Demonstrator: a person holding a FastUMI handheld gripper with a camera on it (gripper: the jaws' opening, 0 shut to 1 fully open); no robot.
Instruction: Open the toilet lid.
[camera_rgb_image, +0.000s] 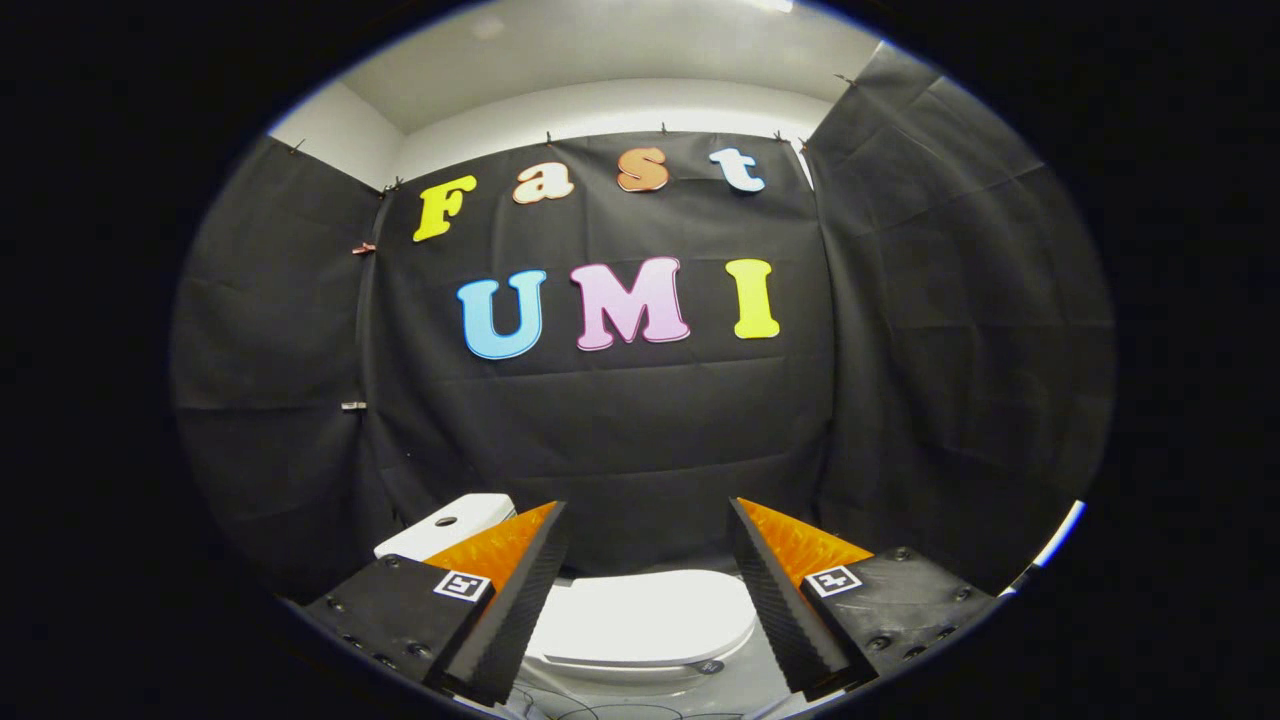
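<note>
A white toilet stands below and beyond my fingers, its lid (645, 615) lying flat and closed over the bowl. The white tank (447, 526) rises behind my left finger, with a round flush button on top. My gripper (648, 512) hangs above the toilet, open wide, with nothing between the fingers. The lid's near rim shows between the two fingers, well below their tips and apart from them. My left finger hides part of the tank and the lid's left side.
Black cloth walls close in on the toilet at the back and on both sides. A white ceiling and wall strip run above the cloth. Pale floor shows beneath the bowl, with thin cables on it.
</note>
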